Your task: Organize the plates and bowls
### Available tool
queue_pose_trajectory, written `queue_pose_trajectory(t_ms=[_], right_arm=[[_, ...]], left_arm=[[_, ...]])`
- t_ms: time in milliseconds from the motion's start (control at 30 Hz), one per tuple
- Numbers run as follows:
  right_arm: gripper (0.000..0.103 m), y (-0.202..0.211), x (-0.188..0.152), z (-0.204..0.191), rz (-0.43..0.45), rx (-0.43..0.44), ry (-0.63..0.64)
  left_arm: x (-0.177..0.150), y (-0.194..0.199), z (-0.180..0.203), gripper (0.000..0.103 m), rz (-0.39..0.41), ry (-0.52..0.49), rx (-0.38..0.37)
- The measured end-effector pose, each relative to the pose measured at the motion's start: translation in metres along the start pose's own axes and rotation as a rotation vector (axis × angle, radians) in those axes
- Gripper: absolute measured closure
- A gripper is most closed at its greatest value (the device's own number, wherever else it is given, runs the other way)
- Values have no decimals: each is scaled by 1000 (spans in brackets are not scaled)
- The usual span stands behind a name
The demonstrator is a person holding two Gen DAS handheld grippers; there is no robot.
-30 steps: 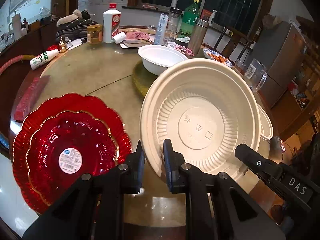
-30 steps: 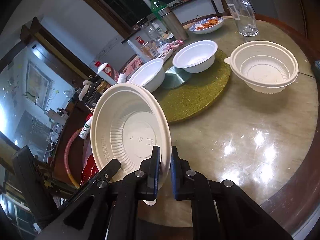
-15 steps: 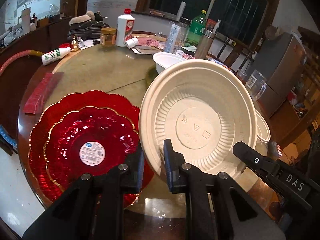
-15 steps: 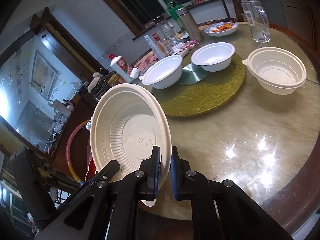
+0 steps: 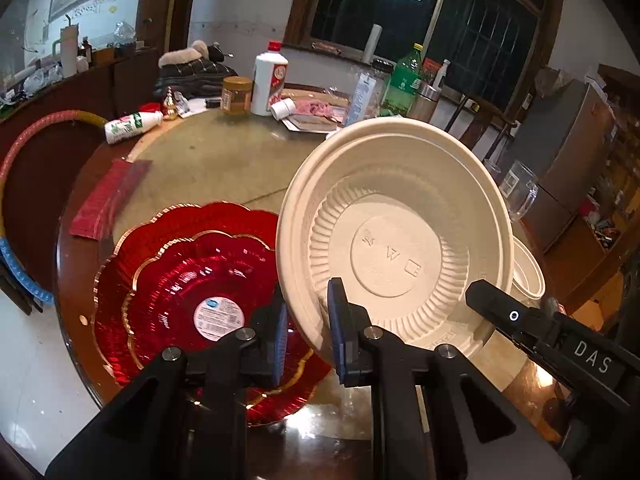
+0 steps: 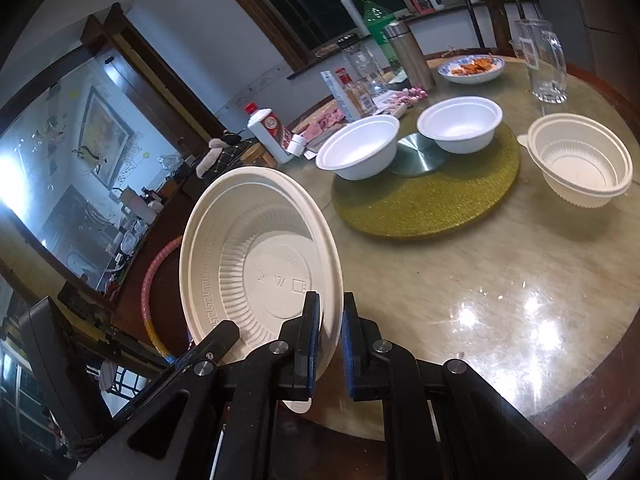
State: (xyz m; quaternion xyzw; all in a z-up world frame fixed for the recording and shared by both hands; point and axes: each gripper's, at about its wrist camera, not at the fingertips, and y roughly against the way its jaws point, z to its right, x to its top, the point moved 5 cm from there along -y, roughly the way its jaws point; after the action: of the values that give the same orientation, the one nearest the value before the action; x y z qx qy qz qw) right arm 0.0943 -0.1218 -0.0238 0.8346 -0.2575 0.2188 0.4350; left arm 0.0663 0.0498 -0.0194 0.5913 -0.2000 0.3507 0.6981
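Note:
Both grippers are shut on the rim of one cream plastic bowl, held tilted on edge above the table. My left gripper pinches its lower left rim. My right gripper pinches the same bowl at its lower right rim. Two stacked red scalloped plates lie on the table to the left of the bowl. A second cream bowl stands upright at the right. Two white bowls stand on a gold-green turntable.
Bottles, a jar and papers crowd the table's far side. A glass mug, a steel flask and a dish of food stand at the back. A red mat lies near the left table edge.
Both grippers have lifted the cream bowl and drawn it back towards the near table edge. The red plates now sit closer under the left gripper.

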Motion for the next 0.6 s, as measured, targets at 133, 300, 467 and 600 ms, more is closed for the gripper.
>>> queue_pose_trajectory(t_ms=[133, 300, 467, 600], right_arm=[[91, -10, -1, -10, -24, 25, 15], [90, -19, -3, -30, -37, 43, 56], [90, -27, -8, -48, -53, 54, 88], [90, -31, -12, -58, -62, 59, 111]], left_arm=[[4, 8, -13, 87, 22, 14, 21], [6, 15, -30, 87, 40, 37, 41], [6, 20, -45, 87, 49, 60, 55], [5, 24, -58, 87, 54, 78, 61]])
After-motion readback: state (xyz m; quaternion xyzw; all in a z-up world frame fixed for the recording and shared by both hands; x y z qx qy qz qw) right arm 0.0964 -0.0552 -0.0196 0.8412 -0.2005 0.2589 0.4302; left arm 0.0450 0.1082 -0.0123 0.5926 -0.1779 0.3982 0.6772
